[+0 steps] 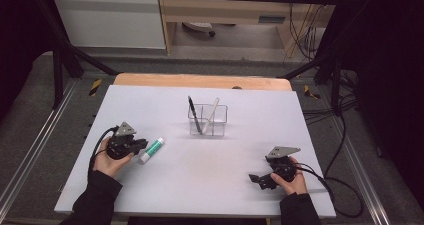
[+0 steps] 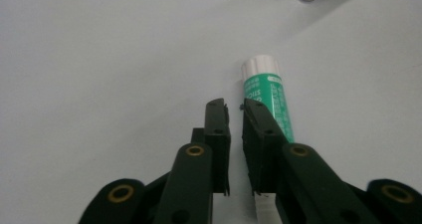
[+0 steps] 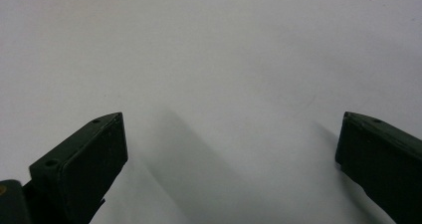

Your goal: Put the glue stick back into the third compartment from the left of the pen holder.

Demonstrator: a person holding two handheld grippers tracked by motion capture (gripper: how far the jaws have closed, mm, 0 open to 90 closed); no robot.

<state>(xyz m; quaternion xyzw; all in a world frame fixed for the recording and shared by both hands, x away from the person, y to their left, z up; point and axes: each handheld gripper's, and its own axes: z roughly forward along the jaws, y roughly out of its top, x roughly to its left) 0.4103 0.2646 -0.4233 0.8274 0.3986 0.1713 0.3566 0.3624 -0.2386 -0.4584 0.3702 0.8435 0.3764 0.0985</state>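
A green glue stick with a white cap (image 1: 152, 150) lies on the white table sheet (image 1: 200, 175), left of the middle. My left gripper (image 1: 143, 144) sits just beside it, its tips touching or nearly touching the stick. In the left gripper view the glue stick (image 2: 266, 92) runs along and under the right-hand jaw, while the left gripper (image 2: 234, 107) is shut with only a thin gap and nothing between the jaws. My right gripper (image 1: 256, 179) rests near the front right of the sheet. It stands wide open (image 3: 231, 119) over bare sheet.
A clear plastic holder (image 1: 208, 120) stands at the middle back of the sheet, with a black pen (image 1: 194, 114) and a white pen (image 1: 211, 113) leaning in it. A wooden table edge (image 1: 200, 80) shows behind the sheet. Cables trail off to the right.
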